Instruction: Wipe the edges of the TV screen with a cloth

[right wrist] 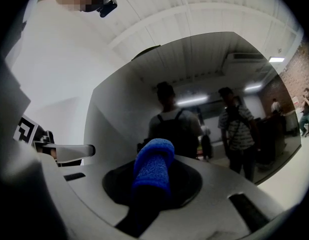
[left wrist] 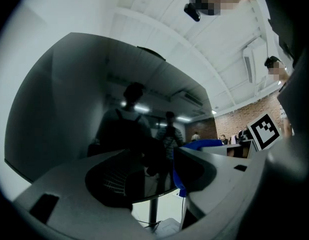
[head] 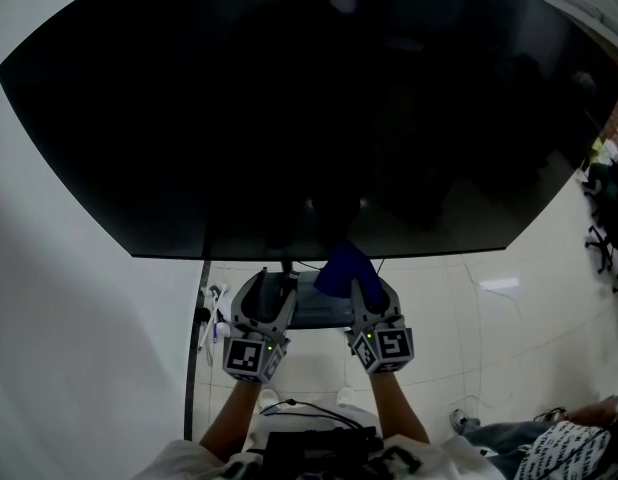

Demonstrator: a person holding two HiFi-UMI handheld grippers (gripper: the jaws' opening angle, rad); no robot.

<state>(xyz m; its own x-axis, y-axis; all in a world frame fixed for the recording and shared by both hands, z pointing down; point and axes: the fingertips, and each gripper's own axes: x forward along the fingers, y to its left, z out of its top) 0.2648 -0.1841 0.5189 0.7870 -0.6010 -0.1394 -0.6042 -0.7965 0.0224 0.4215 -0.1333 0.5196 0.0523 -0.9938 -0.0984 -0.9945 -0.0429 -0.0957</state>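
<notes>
A large black TV screen (head: 309,118) fills the upper head view; its bottom edge (head: 429,253) runs just above both grippers. My right gripper (head: 354,286) is shut on a blue cloth (head: 344,268), whose top reaches the bottom edge near the middle. In the right gripper view the rolled cloth (right wrist: 153,166) sticks up between the jaws, facing the glossy screen (right wrist: 194,84). My left gripper (head: 279,286) sits beside it, just below the edge, jaws apart and nothing between them (left wrist: 159,184). The cloth (left wrist: 199,145) shows beyond its right jaw.
The TV's dark stand pole (head: 286,264) drops to a grey base (head: 319,313) between the grippers. Cables (head: 211,323) lie on the white tiled floor. A white wall (head: 79,318) is at the left. A seated person's legs (head: 569,438) and office chairs (head: 604,238) are at the right.
</notes>
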